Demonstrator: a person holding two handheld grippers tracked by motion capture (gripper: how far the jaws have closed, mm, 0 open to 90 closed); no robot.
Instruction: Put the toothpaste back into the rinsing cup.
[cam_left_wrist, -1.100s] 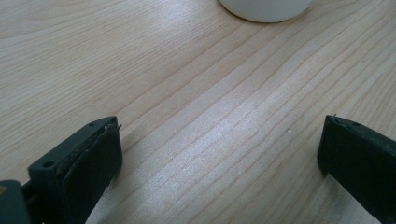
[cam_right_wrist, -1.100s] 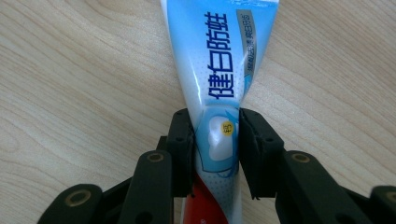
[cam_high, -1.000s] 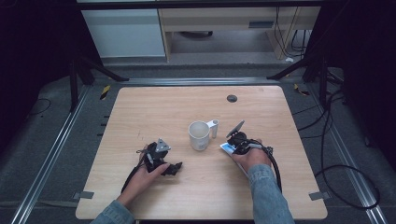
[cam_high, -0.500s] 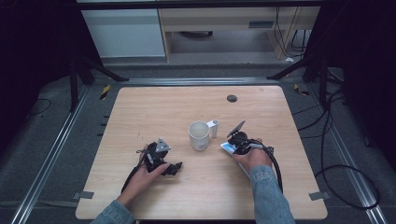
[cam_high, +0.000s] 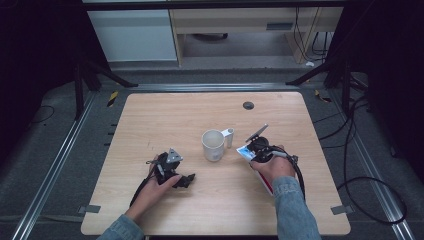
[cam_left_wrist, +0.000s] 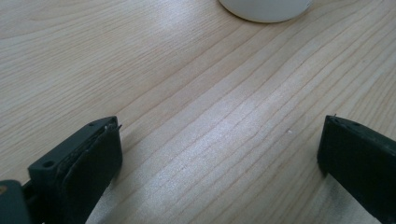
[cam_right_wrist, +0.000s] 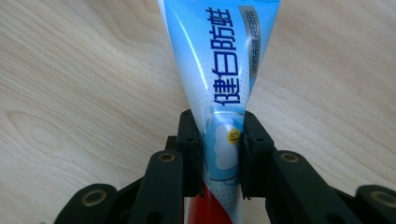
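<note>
Right gripper view puts the nearest thing first: the right gripper (cam_right_wrist: 219, 154) has its two black jaws pressed in on a toothpaste tube (cam_right_wrist: 219, 74), one jaw on each side, and the blue and white tube narrows visibly where they bite. Below the jaws the tube turns red; above them it fans out flat and wide, with printed characters running along it, over the bare table (cam_right_wrist: 70, 84). From that pinch I judge the tube soft and light: it gives under pressure, its glossy skin could slide, and a hard squeeze may push paste toward the cap. The best hold looks to be across the narrow width as now, or nearer the stiff shoulder by the cap, not on the thin flat end, which would fold. In the high view the same right gripper (cam_high: 257, 148) sits right of centre with the tube (cam_high: 245, 151) at its tip, just beside a white mug (cam_high: 213, 145) but apparently apart from it. Left gripper view shows the left gripper (cam_left_wrist: 219, 154) with jaws spread wide and nothing between them, low over the wood, the mug's base (cam_left_wrist: 266, 9) farther ahead. Beyond, a small dark disc (cam_high: 248, 105) sits near the far edge.
</note>
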